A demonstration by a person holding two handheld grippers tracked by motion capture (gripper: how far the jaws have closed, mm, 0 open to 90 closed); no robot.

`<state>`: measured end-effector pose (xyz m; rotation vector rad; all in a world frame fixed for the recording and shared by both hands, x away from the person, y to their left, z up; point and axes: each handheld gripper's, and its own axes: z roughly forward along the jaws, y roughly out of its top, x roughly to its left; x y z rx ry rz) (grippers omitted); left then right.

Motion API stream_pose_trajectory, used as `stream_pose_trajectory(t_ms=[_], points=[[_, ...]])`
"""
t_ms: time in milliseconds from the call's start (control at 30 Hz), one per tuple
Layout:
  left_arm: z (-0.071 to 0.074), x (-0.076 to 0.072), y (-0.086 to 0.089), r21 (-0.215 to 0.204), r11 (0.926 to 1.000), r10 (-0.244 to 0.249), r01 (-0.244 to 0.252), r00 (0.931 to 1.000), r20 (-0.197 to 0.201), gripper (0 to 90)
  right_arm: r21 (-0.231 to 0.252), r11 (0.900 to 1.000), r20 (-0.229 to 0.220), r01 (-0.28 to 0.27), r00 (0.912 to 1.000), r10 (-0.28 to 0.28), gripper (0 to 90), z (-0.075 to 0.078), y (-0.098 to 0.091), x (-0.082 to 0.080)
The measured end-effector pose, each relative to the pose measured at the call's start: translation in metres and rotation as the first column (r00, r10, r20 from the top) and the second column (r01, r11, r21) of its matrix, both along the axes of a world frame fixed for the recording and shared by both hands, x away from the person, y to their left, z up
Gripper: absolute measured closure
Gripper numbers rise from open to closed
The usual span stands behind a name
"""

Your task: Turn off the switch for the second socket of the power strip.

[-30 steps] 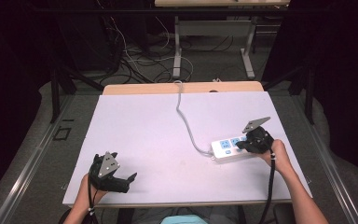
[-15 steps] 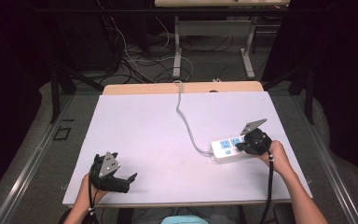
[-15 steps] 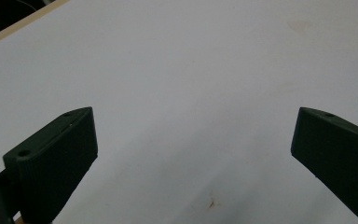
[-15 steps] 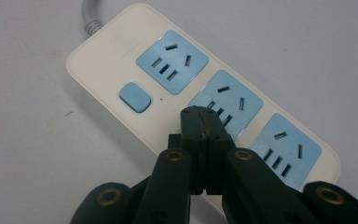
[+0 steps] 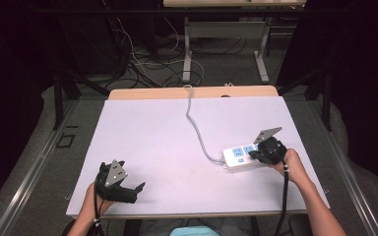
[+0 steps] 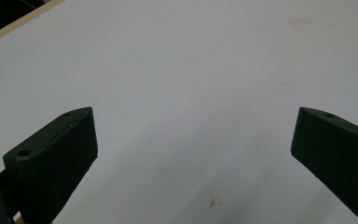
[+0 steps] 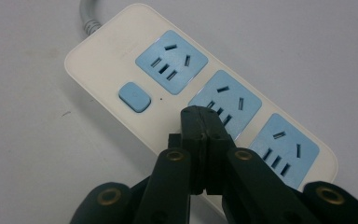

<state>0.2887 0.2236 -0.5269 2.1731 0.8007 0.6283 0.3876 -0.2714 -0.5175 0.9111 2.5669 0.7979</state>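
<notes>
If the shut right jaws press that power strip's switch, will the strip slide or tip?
The power strip lies flat and wide, so it probably won't tip. Its smooth shell on the bare table might skid a little; the stiff-looking cable may resist.

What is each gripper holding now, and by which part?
Nothing. The left gripper is open over the bare table; the right gripper is shut, empty, above the power strip.

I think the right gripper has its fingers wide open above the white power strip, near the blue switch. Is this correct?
Not quite. The right gripper has its fingers pressed together, not wide open; the right gripper view shows this. The rest holds: it is above the white power strip, near the blue switch.
</notes>
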Motion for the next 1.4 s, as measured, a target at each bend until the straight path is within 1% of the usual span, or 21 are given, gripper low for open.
stream_pose_trajectory(t_ms=[33,133,167,200,233,267,433,633,700,733,833,900,933,1033,1067,1100,1133,1200,1233,1267,1400], points=[[0.0,-0.0001,-0.0001,0.0,1.0,-0.001,0.001,1.0,-0.001,0.3,0.0,1.0,0.001,-0.009,1.0,0.009,90.0,0.0,-0.0001,0.0001],[-0.0001,-0.0005,-0.0005,-0.003,1.0,-0.003,0.003,1.0,-0.003,0.2,-0.004,1.0,0.004,-0.001,1.0,0.001,90.0,0.0001,0.0006,-0.001],[-0.0001,-0.0006,-0.0005,-0.003,1.0,-0.004,0.004,1.0,-0.005,0.2,0.004,1.0,-0.01,0.008,0.9999,-0.007,90.0,0.0,0.0011,-0.0019],[-0.0002,-0.0006,-0.0006,-0.006,1.0,-0.002,0.002,1.0,-0.004,0.3,0.009,0.9999,0.008,-0.008,0.9999,0.008,90.0,-0.0008,0.0007,-0.0005],[0.0,-0.0001,-0.0001,0.001,1.0,-0.004,0.004,1.0,0.001,0.3,-0.001,1.0,-0.002,0.003,1.0,-0.003,90.0,0.0,0.0009,-0.0013],[-0.0003,-0.0002,-0.0004,-0.005,1.0,-0.003,0.003,1.0,-0.005,0.3,-0.004,1.0,0.006,0.005,1.0,-0.005,90.0,-0.0001,0.0007,-0.0011],[-0.0003,-0.0005,-0.0006,-0.005,1.0,-0.003,0.003,1.0,-0.005,0.3,0.002,1.0,-0.002,0.005,1.0,-0.005,90.0,-0.0004,0.0003,-0.0005],[-0.0002,-0.0004,-0.0005,-0.004,1.0,-0.004,0.004,1.0,-0.005,0.2,-0.006,1.0,0.011,0.001,0.9999,0.0,90.0,-0.0002,0.0002,0.0],[-0.0003,-0.0003,-0.0007,-0.003,1.0,-0.004,0.004,1.0,-0.006,0.3,0.003,0.9999,-0.003,0.01,0.9999,-0.01,90.0,-0.0004,0.0006,-0.0006],[-0.0003,-0.0003,-0.0008,-0.003,1.0,-0.004,0.004,1.0,-0.006,0.3,-0.002,0.9999,-0.008,0.01,0.9999,-0.01,90.0,0.0001,0.0005,-0.0006],[-0.0005,-0.0004,-0.001,0.001,1.0,-0.002,0.002,1.0,-0.009,0.3,-0.002,1.0,0.004,-0.004,1.0,0.004,90.0,-0.0005,0.0009,0.0003],[-0.0009,-0.0004,-0.0012,-0.003,1.0,0.001,-0.001,1.0,-0.007,0.3,-0.015,0.9998,0.009,0.012,0.9999,-0.012,90.0,0.0005,0.0017,-0.0006],[-0.0008,-0.0004,-0.0012,-0.003,1.0,0.0,0.0,1.0,-0.008,0.2,-0.009,0.9999,-0.004,0.014,0.9999,-0.014,90.0,0.0,0.0024,-0.0008],[-0.0009,-0.0002,-0.0012,-0.004,1.0,0.0,0.0,1.0,-0.007,0.2,-0.012,0.9998,-0.011,0.016,0.9998,-0.016,90.0,0.0003,0.0029,-0.0005],[-0.0008,-0.0002,-0.0012,-0.003,1.0,0.0,0.0,1.0,-0.009,0.2,-0.035,0.9993,-0.027,0.009,0.9996,-0.01,90.0,0.0024,0.0026,-0.0003],[-0.0008,-0.0002,-0.0012,-0.002,1.0,0.0,0.0,1.0,-0.009,0.2,-0.018,0.9997,-0.006,0.014,0.9999,-0.014,90.0,0.0005,0.0034,-0.0003],[-0.0008,-0.0002,-0.0012,-0.002,1.0,0.0,0.0,1.0,-0.009,0.2,-0.019,0.9996,-0.007,0.019,0.9998,-0.019,90.0,0.0006,0.0039,-0.0007],[-0.0008,-0.0003,-0.0012,-0.003,1.0,0.0,0.0,1.0,-0.008,0.2,-0.019,0.9998,0.011,0.011,0.9999,-0.011,90.0,-0.0003,0.004,0.0005],[-0.0011,-0.0002,-0.0013,-0.005,1.0,0.001,-0.001,1.0,-0.005,0.2,-0.034,0.9994,-0.006,0.011,0.9999,-0.011,90.0,0.0012,0.0039,0.0003],[-0.0009,-0.0001,-0.0012,-0.003,1.0,0.0,0.0,1.0,-0.005,0.2,-0.033,0.9994,0.0,0.014,0.9999,-0.014,90.0,0.0008,0.0044,0.0002],[-0.0011,-0.0002,-0.0012,-0.004,1.0,0.003,-0.003,1.0,-0.006,0.2,-0.029,0.9995,-0.007,0.014,0.9999,-0.014,90.0,0.0008,0.0042,0.0003]])
